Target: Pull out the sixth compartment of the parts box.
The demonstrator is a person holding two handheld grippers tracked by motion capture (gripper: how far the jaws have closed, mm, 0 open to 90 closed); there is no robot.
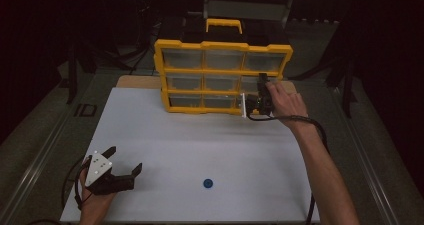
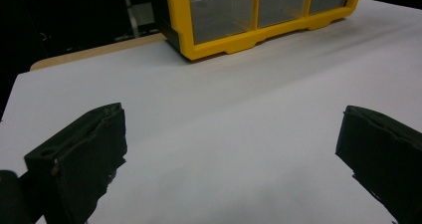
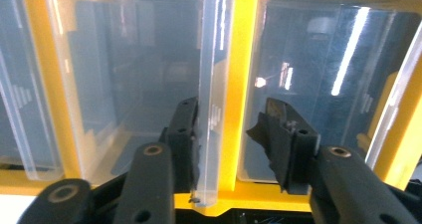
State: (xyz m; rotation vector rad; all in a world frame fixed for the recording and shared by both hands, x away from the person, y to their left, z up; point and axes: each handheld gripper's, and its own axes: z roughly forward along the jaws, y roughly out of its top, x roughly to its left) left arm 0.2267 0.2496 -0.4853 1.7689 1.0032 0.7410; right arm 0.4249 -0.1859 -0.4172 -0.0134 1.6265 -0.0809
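Nearest the person, at the front left corner of the table, the left hand holds the left gripper low over the white surface, its jaws spread wide with nothing between them; in the left gripper view the two black jaws frame a bare stretch of white table; to its right, near the front edge and well apart from both grippers, a small blue round cap lies flat on the table; farther back, the right forearm reaches across the right side of the table to the yellow drawer organizer, which stands upright at the far edge with a yellow handle on top and three rows of clear drawers; the right hand brings the right gripper to the organizer's lower right corner; in the right gripper view a clear drawer stands pulled out from the yellow frame, and its front right edge, a clear plastic wall, sits between the two jaws; the left jaw lies against that wall while the right jaw stands off from it, in front of the neighbouring drawer, with a yellow divider between; so the jaws are partly closed around the wall without pinching it.
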